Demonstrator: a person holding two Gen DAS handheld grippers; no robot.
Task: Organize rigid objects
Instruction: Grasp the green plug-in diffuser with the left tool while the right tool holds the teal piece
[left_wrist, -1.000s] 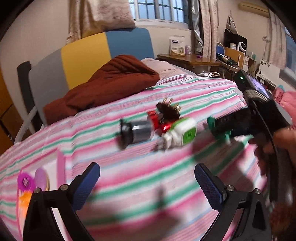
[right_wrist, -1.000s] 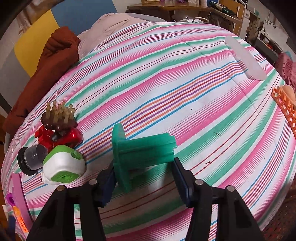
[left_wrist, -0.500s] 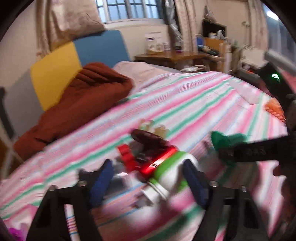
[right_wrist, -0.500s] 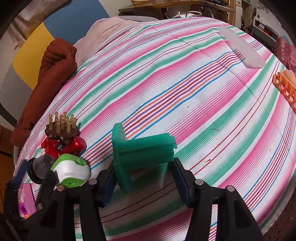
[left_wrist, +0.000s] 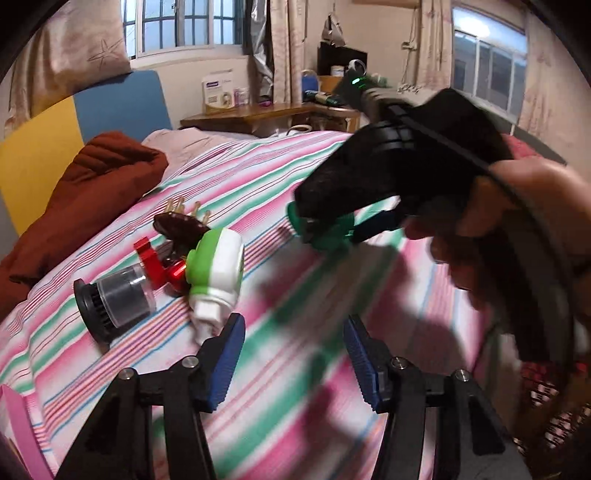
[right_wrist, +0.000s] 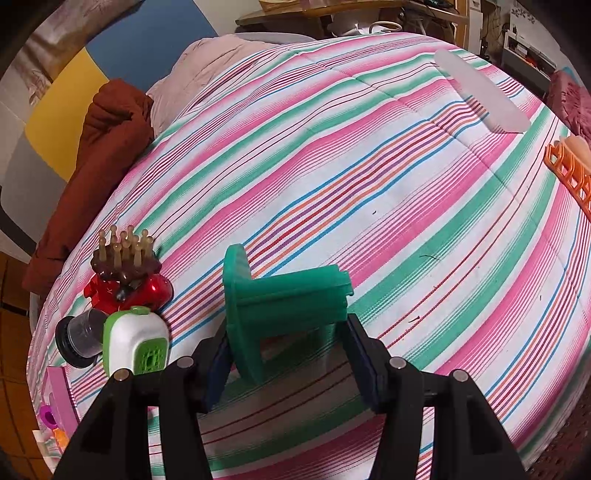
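My right gripper (right_wrist: 288, 354) is shut on a green plastic spool (right_wrist: 284, 299) and holds it above the striped bedspread (right_wrist: 369, 155); it also shows in the left wrist view (left_wrist: 328, 232). A cluster lies to its left: a white and green device (right_wrist: 136, 339), a clear cylinder with a black cap (right_wrist: 77, 336), a red toy (right_wrist: 144, 291) and a brown peg brush (right_wrist: 125, 258). My left gripper (left_wrist: 293, 362) is open and empty, just right of the white and green device (left_wrist: 218, 269) and the cylinder (left_wrist: 114, 299).
A brown blanket (left_wrist: 74, 199) is bunched at the head of the bed. An orange basket (right_wrist: 569, 173) and a white flat piece (right_wrist: 480, 92) lie at the right. A pink box (right_wrist: 59, 391) sits at the bed's left edge.
My left gripper swung right, off the cluster, and now faces the bedspread beside it. My right gripper keeps the green spool and has come closer to the cluster.
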